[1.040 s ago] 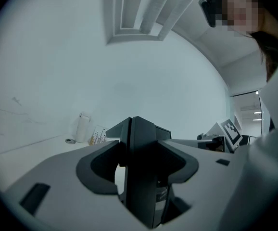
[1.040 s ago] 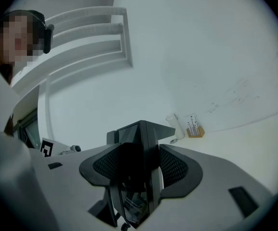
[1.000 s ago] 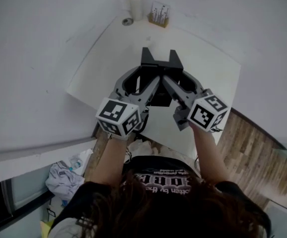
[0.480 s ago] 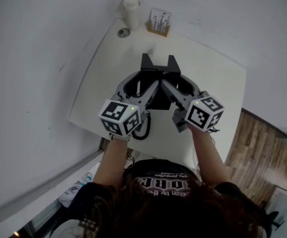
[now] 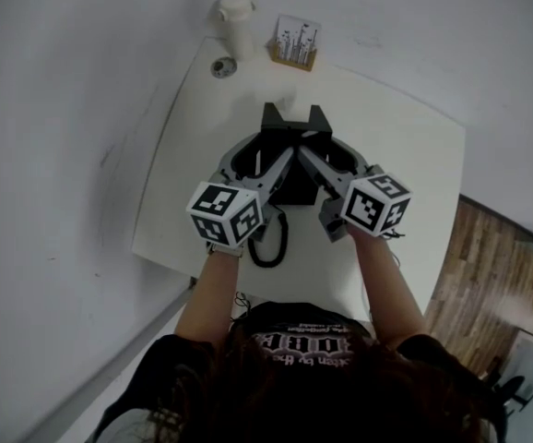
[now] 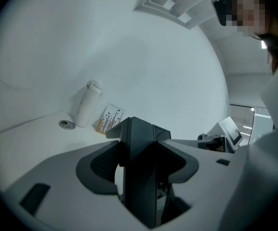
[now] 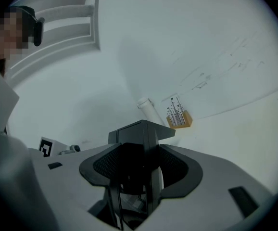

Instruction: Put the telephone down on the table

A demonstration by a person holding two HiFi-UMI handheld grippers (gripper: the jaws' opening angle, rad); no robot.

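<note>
**Surface** [image 5: 405,146]: white rectangular top, matt, lying diagonally across the centre of the head view.

**Wall** [image 5: 73,90]: plain white, filling the upper and left parts of the head view. Faint thin scribbled marks [image 7: 225,69] show at the upper right of the right gripper view.

**Floor** [image 5: 479,275]: brown wood planks along the right edge of the head view.

**Ceiling panel** [image 6: 177,6]: white and stepped or slatted, at the top of the left gripper view.

**Far end of the surface**, top centre of the head view:
- white cylindrical bottle [image 5: 234,18]
- small round disc [image 5: 221,65]
- wooden card holder [image 5: 294,44]

**Light**: even, soft and greyish.
</note>
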